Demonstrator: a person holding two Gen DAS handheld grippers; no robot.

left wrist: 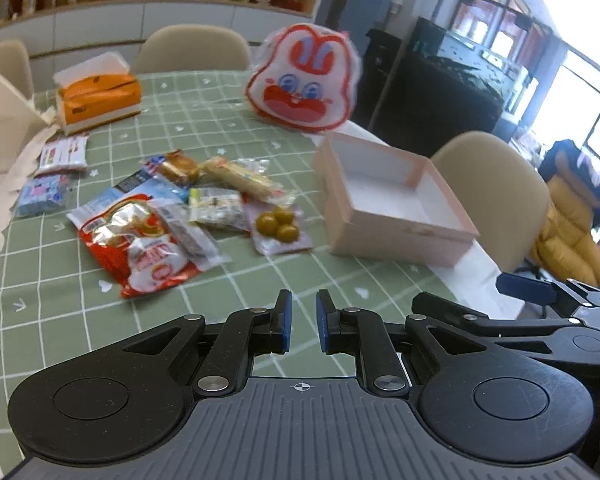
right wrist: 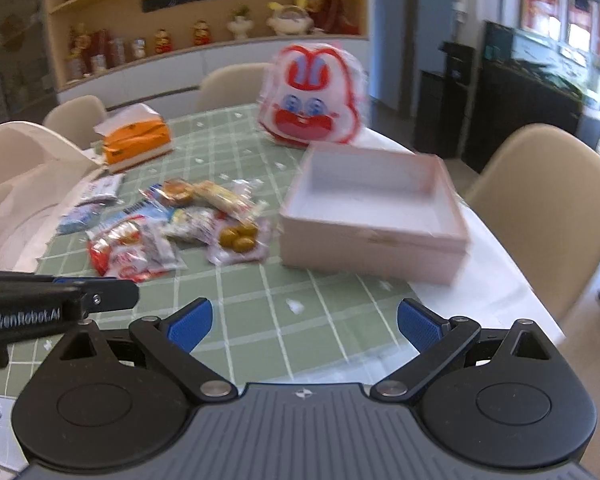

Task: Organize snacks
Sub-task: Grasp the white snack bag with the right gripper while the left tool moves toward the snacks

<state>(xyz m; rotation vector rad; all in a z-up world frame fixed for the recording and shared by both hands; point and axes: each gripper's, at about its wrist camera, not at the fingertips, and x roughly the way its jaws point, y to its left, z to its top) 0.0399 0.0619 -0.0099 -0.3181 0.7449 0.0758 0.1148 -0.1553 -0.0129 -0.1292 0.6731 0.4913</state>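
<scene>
Several snack packets lie in a loose pile on the green checked tablecloth: a red-and-white bag (left wrist: 140, 244) (right wrist: 120, 256), a packet of green olives (left wrist: 280, 226) (right wrist: 238, 238), a long wafer bar (left wrist: 240, 178) and a small cake (left wrist: 178, 168). An empty pink box (left wrist: 396, 204) (right wrist: 372, 216) stands right of the pile. My left gripper (left wrist: 303, 322) hovers near the table's front, its jaws nearly closed with a narrow gap and nothing between them. My right gripper (right wrist: 304, 324) is wide open and empty, in front of the box.
A rabbit-face bag (left wrist: 304, 80) (right wrist: 314, 98) stands behind the box. An orange tissue box (left wrist: 100, 96) (right wrist: 134, 140) sits at the back left. Two more packets (left wrist: 52, 172) lie at the left by a white object (right wrist: 24, 184). Beige chairs (left wrist: 496, 196) surround the table.
</scene>
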